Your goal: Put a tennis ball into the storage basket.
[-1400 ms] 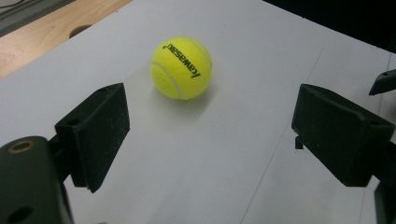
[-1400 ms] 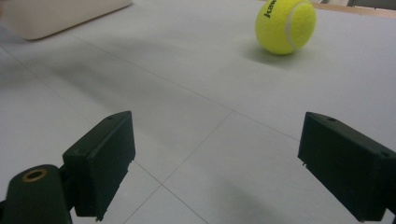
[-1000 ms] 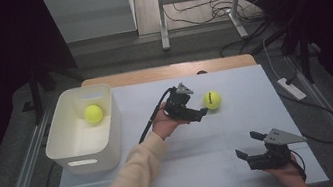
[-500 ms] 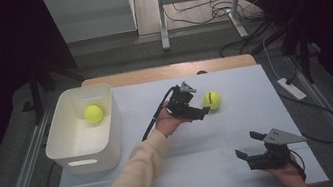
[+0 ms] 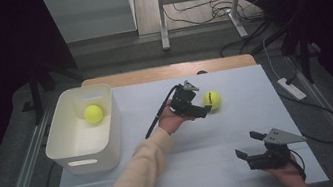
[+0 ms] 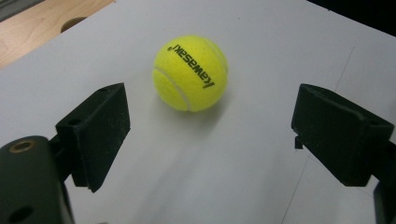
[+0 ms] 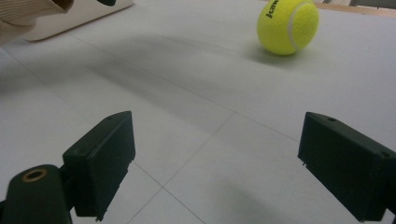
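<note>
Fingers of the left gripper (image 5: 206,109) spread wide, nothing between them, aimed at the tennis ball (image 5: 212,100) resting on the white surface (image 5: 206,168); gap clearly broader than the ball, presumably so that both fingers (image 6: 95,133) can pass either side without nudging it. Ball seen in the left gripper view (image 6: 190,73) just ahead of the fingertips, roughly centred between them, not touched, free to roll if brushed. Approach low and nearly level, matching a side grasp around the ball's middle. Right gripper (image 5: 251,147) held near the front right part of the surface, well apart from the ball, fingers (image 7: 100,161) likewise wide and empty, probably parked clear of the working hand's path. Second tennis ball (image 5: 93,113) lying inside the white plastic bin (image 5: 110,133) at the left, suggesting the bin as the likely destination for the first. Step judged: closing in before the grasp.
</note>
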The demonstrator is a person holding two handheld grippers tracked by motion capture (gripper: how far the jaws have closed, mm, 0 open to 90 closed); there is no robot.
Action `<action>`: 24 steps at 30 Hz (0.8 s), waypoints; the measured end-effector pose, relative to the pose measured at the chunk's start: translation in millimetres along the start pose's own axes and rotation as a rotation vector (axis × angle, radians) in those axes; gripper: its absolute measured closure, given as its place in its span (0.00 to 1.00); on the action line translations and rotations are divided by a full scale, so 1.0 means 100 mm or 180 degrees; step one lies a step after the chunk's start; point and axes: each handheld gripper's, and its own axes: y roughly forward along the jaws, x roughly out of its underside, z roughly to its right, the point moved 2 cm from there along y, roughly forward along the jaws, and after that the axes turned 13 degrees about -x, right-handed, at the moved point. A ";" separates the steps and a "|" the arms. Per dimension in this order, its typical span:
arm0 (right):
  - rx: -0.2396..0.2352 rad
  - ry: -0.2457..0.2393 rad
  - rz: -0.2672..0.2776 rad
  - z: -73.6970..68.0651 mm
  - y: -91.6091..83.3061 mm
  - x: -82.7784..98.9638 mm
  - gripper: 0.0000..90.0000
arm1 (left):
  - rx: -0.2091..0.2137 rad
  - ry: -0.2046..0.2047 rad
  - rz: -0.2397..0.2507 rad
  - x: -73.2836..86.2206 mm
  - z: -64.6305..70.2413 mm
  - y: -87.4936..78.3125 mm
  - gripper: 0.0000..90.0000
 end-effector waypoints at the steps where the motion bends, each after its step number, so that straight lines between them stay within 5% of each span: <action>1: -0.0002 0.0000 0.0000 0.00 0.00 0.00 0.12 | -0.0001 -0.0006 0.0000 0.00 0.00 0.01 0.14; 24: 0.0006 0.0004 0.0000 0.01 -0.01 0.01 0.12 | -0.0011 -0.0054 -0.0065 -0.01 0.01 0.24 0.15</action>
